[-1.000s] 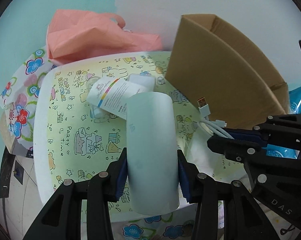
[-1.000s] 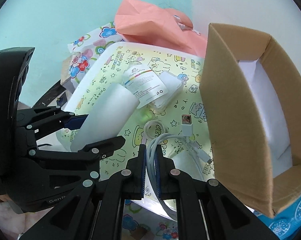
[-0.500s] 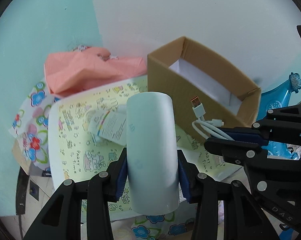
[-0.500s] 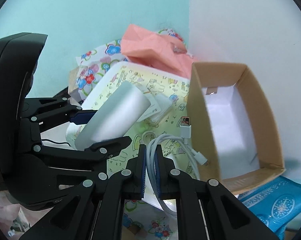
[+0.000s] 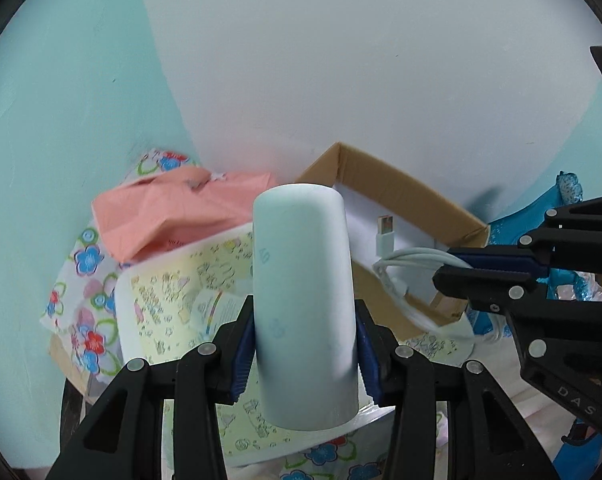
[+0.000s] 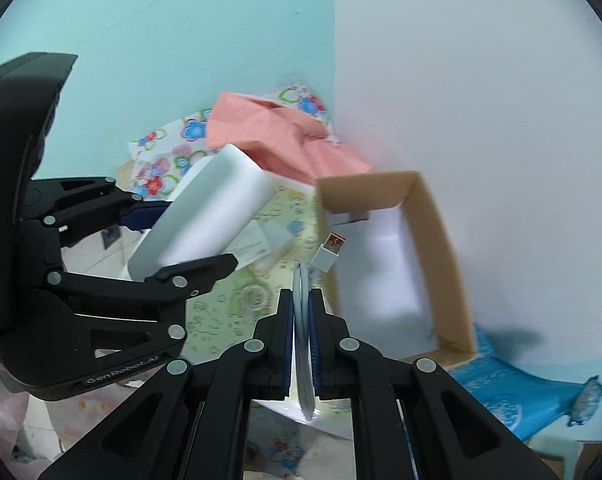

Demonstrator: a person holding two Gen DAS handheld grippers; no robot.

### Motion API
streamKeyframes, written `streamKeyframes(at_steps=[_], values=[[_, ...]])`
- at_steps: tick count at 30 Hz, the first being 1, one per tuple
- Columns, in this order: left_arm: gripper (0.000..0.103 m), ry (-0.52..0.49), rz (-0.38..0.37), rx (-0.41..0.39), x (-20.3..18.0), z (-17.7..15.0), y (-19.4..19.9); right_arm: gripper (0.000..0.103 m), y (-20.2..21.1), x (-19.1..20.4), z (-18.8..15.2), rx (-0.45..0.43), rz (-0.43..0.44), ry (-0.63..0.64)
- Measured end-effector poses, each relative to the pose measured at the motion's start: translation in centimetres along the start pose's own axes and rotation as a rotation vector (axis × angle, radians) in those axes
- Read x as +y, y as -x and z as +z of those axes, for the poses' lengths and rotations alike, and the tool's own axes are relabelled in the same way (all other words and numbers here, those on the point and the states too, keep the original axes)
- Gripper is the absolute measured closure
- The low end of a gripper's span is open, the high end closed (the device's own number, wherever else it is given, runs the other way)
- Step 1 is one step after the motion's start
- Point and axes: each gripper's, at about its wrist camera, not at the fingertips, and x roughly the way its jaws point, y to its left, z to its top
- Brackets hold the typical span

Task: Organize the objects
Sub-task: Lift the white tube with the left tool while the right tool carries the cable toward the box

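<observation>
Two hand-held grippers in view, both loaded. Left hand-held gripper [image 5: 305, 356] is clamped on a pale mint-white cylinder [image 5: 303, 300], blue pads pressed to its two sides, cylinder standing up out of the jaws. In the right wrist view the same cylinder [image 6: 209, 216] tilts up and to the right, clear of the surface under it.

Right hand-held gripper [image 6: 301, 344] is closed tight on a coiled white USB cable [image 6: 301, 320]; the strands are pinched between the pads, and the USB-A plug [image 6: 330, 252] sticks out past the tips, up and to the right. In the left wrist view the cable loop [image 5: 405, 268] and plug [image 5: 385, 234] hang in front of the box opening.

Below them: a white tray [image 5: 121, 320] lined with yellow cartoon-print paper, a small white bottle with a rainbow-striped label [image 5: 217, 308] lying near its middle. An open cardboard box [image 6: 425, 240] with a white bottom sits against the tray's right edge, by the white wall. A crumpled pink plastic bag [image 5: 169, 212] lies at the tray's far edge, in the corner where the teal wall meets the white one, over a flower-print cloth [image 5: 85, 280]. Blue patterned packaging [image 6: 521, 396] lies just beyond the box's near end.

Right wrist view is motion-blurred at the box edges; the label text is unreadable.
</observation>
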Motion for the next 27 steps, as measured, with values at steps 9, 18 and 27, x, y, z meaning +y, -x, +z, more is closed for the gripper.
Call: streamKeyframes(at_steps=[9,18,27], values=[[0.057,-0.039,-0.030,-0.012,-1.7,2.9,-2.3,0.093,-1.8,-3.5,0.0,0.076,-0.090,-0.016],[0.057,-0.054,-0.051,-0.018,-2.2,6.0,-5.2,0.093,-4.7,-8.0,1.0,0.121,-0.106,-0.050],[0.057,-0.090,-0.056,-0.012,-2.8,6.9,-8.6,0.093,-7.0,-9.4,0.8,0.152,-0.100,-0.068]])
